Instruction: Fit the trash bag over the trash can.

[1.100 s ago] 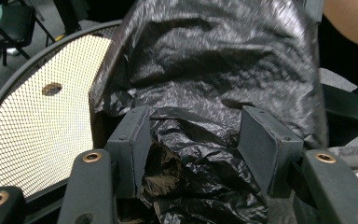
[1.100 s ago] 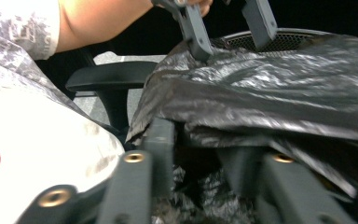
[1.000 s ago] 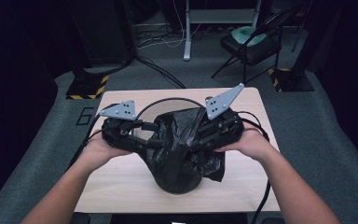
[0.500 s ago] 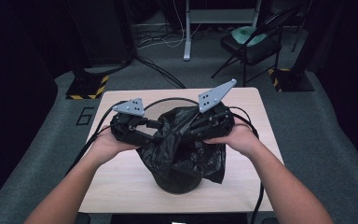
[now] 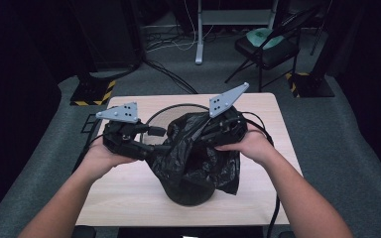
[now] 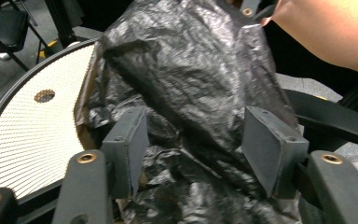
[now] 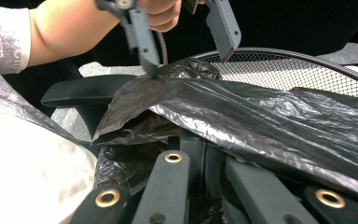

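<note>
A black plastic bag [image 5: 193,153] is bunched over a round black mesh basket [image 5: 171,111] on the wooden table [image 5: 124,198]. My left gripper [image 5: 159,143] reaches the bag's left side. In the left gripper view its jaws stand open [image 6: 198,149], with crumpled bag [image 6: 200,70] just beyond the pads and the basket's mesh [image 6: 23,126] to the left. My right gripper [image 5: 206,134] is at the bag's upper right. In the right gripper view its jaws [image 7: 200,142] are together under a stretched sheet of bag [image 7: 261,107], and the left gripper [image 7: 189,60] hangs open above it.
The basket sits mid-table, with bare wood on either side and in front. Cables trail off both table edges. Beyond the table are a folding chair [image 5: 265,47], a stand base with yellow-black tape [image 5: 92,91] and grey carpet.
Both grippers rose slightly and the bag's top was lifted and stretched. The left gripper drew a little to the left, and more of the basket's back rim shows.
</note>
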